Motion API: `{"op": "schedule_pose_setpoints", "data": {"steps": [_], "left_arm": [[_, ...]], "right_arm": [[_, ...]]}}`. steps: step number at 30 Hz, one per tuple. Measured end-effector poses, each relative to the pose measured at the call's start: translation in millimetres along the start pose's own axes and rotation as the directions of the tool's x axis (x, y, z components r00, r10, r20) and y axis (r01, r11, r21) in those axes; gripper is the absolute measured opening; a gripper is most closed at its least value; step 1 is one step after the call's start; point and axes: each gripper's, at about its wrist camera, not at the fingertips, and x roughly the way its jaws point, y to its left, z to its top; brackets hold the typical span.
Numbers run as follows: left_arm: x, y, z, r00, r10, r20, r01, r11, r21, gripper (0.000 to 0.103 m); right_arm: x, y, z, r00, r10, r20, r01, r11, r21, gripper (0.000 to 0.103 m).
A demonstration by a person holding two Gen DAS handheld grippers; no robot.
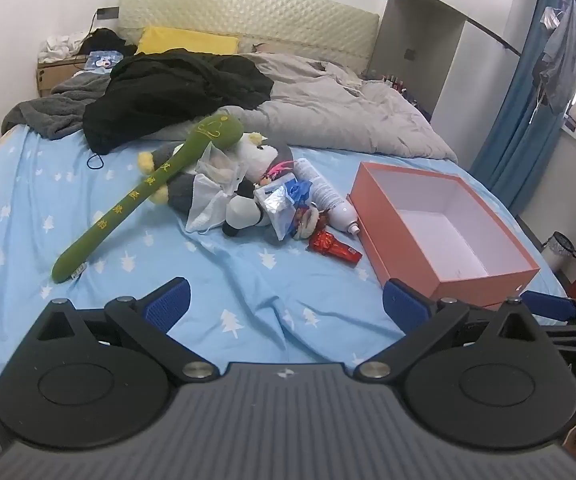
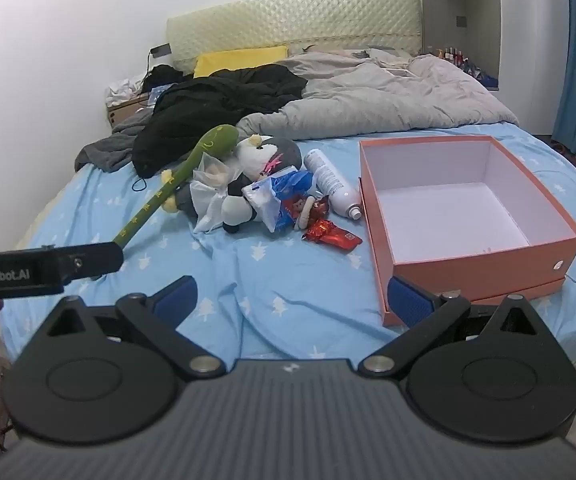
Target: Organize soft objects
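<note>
Both wrist views look forward, low over the bed's foot end, toward the headboard (image 1: 248, 12). They share the toy pile (image 2: 248, 188) ahead and the orange box (image 1: 440, 224) (right of each gripper).

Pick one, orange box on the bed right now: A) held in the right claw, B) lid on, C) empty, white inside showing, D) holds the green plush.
C: the orange box sits open on the bed with only its bare white floor and walls showing, while the long green plush lies apart with the clutter pile, and neither claw grips anything.
</note>
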Motion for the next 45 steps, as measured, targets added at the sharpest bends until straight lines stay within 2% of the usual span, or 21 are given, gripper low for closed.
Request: {"op": "schedule_pose_setpoints", "data": {"steps": [5,25,30,45], "left_arm": [[-2.0,-0.6,-0.8,1.000,-0.018,-0.007,0.018,1.000,-0.001,0.103],[-4.9,-0.4,0.4,1.000,-0.011,-0.001,0.011,1.000,0.010,0.103],[-8.1,-0.4,1.7,1.000,0.010,0.005,-0.010,1.000,0.026,0.103],[-10.1,4.5,3.2,1.000,0.003,-0.003,-0.003,1.000,0.022,0.103]], "right_arm": [[-1.5,-3.2,-1.0,1.000,-0.007,0.001,0.007,1.000,0.014,0.103],[-3.6,-5.6,-0.8,1.000,-0.028,-0.003,0.028,0.999,0.021,0.103],[-4.0,-5.1,-0.3,1.000,-0.029,-0.001,0.029,0.999,0.017,0.103],[-3.9,-3.0,-2.1,1.000,-0.030,-0.007,0.030,0.999,0.012,0.103]]}}
